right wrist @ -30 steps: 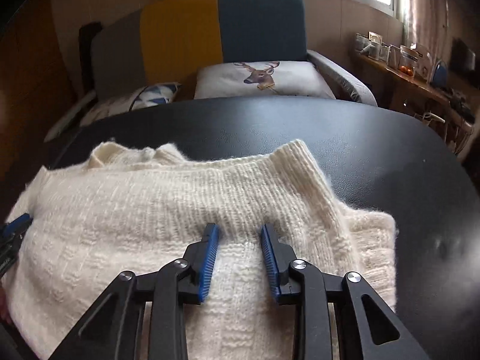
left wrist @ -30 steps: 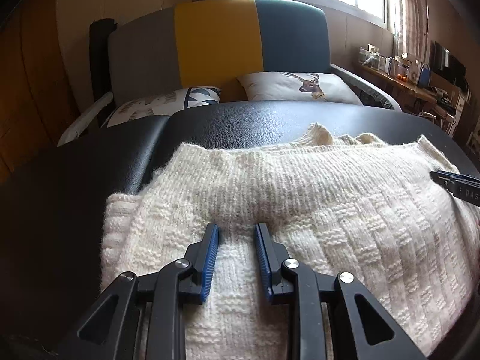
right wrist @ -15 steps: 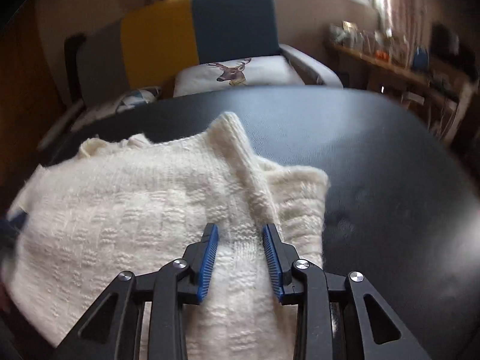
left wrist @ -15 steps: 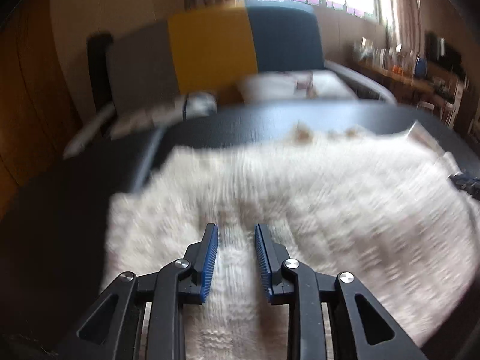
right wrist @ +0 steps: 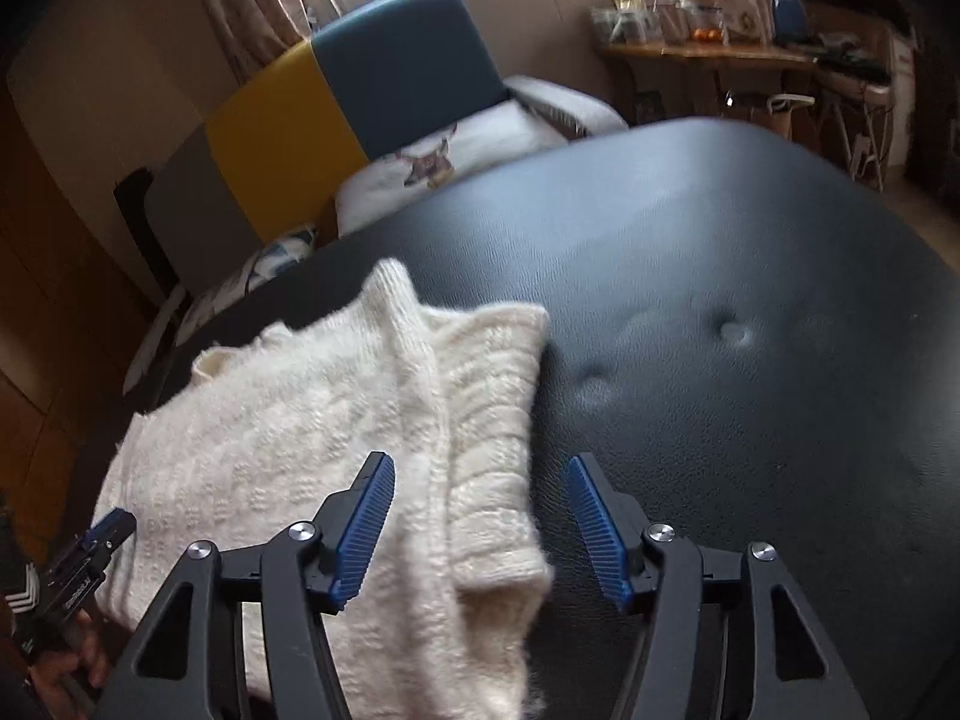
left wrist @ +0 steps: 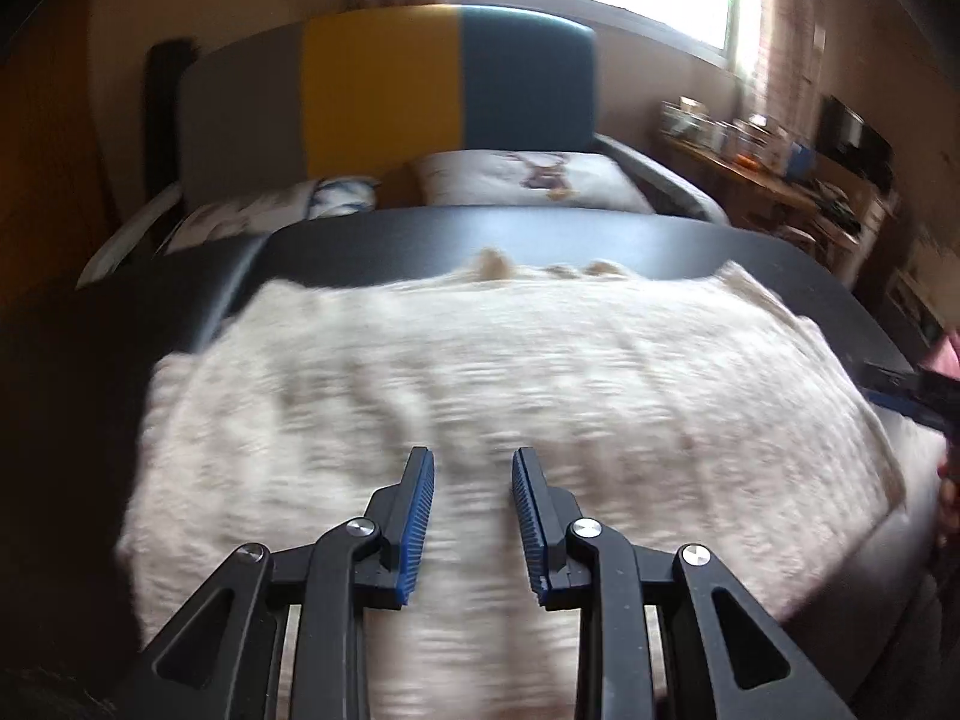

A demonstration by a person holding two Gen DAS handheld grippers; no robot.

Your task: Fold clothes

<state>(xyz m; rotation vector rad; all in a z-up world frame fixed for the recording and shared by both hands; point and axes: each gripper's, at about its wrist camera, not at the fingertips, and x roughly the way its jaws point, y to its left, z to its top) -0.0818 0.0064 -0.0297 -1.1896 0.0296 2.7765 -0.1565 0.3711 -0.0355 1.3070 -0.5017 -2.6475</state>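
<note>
The cream-white chunky knitted sweater [left wrist: 492, 384] lies flat in a folded stack on the black padded leather-look surface [right wrist: 750, 312], occupying its near-left part as seen from the right wrist view. The garment's right edge shows a ribbed band [right wrist: 492, 420] folded alongside the main patterned panel, with one corner pointing toward the far edge of the surface. Bare surface with two shallow dimples lies to the right of the garment.

Left tool [left wrist: 473, 516]: black fingers with blue ribbed pads [left wrist: 417, 519] stand a small gap apart. White knit fills the gap between the pads, but motion blur prevents telling whether the pads press on the fabric or sit just above it. In the right wrist view this tool [right wrist: 105, 531] appears at the garment's left edge, held by a hand [right wrist: 60, 669].

Right tool [right wrist: 483, 522]: the fingers are spread wide, with nothing clamped. The ribbed band of the sweater lies in the gap between them; the right pad [right wrist: 594, 525] is over bare surface. In the left wrist view the tip of this tool [left wrist: 906, 390] shows at the garment's right edge.

Beyond the surface stands a grey, yellow and teal panelled sofa [left wrist: 384, 90] carrying a white deer-print cushion [left wrist: 528, 177]. A cluttered wooden shelf [right wrist: 708, 48] runs along the wall at right.
</note>
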